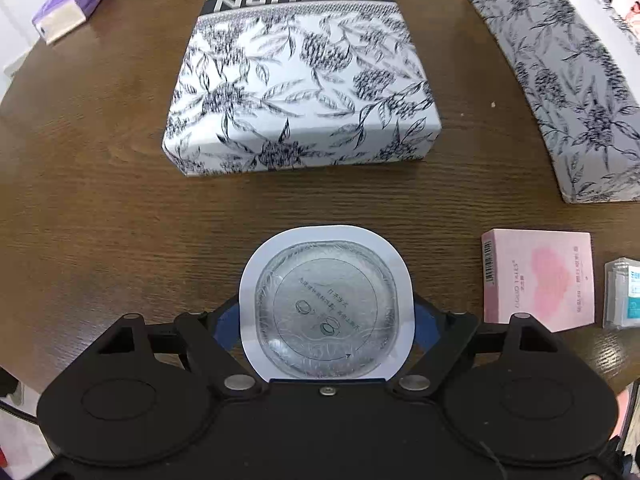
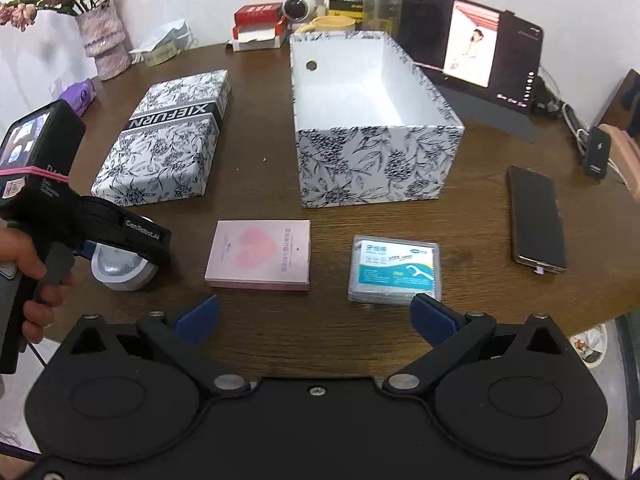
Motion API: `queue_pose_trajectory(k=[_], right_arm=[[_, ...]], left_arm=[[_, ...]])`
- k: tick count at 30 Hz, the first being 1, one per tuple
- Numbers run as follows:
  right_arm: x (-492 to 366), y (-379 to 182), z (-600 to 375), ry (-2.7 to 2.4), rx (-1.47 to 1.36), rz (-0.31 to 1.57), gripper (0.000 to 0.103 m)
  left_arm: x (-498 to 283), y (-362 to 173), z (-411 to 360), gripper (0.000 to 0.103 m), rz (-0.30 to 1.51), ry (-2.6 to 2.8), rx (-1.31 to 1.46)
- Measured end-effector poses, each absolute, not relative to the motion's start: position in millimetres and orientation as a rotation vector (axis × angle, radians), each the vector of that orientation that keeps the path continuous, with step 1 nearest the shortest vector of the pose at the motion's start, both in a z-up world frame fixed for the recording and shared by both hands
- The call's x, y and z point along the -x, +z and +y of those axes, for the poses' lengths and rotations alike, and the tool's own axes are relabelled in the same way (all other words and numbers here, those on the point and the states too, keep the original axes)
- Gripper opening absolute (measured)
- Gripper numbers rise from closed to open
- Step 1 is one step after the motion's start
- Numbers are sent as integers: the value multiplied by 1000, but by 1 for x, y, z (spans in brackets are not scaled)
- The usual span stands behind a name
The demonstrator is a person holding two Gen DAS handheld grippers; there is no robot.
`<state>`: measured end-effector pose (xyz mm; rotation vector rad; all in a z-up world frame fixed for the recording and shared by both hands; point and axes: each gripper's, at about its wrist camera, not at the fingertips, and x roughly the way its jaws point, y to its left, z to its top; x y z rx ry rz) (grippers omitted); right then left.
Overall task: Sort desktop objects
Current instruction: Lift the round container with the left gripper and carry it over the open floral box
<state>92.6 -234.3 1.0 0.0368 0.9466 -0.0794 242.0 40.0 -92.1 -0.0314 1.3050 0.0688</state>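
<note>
A round white container (image 1: 326, 304) with a clear domed lid sits between the blue fingers (image 1: 226, 328) of my left gripper (image 1: 326, 326), which is shut on its sides. In the right wrist view the same container (image 2: 120, 270) rests on the wooden table under the left gripper (image 2: 136, 240), held by a person's hand (image 2: 24, 256). My right gripper (image 2: 316, 316) hangs open over the table's near edge, nothing between its fingers. Just beyond it lie a pink heart-printed box (image 2: 260, 256) and a clear floss-pick box (image 2: 394, 274). An open floral storage box (image 2: 380, 164) stands behind them.
The floral lid (image 2: 160, 140) marked XIEFURN lies left of the open box. A dark phone (image 2: 536, 216) lies at the right, a lit tablet (image 2: 472, 44) stands behind. A purple tissue pack (image 2: 80, 94), a vase (image 2: 104, 40) and small clutter line the far edge.
</note>
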Motion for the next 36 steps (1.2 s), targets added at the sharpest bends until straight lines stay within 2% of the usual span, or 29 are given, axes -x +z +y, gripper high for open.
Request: queue_pose_trajectory(k=[24, 36], right_arm=[[-36, 26, -218, -37, -38, 857, 102], [-50, 37, -223, -18, -37, 848, 102]], left_arm=[[-170, -16, 16, 80, 1129, -65, -12], [-192, 28, -16, 80, 1068, -194, -58]])
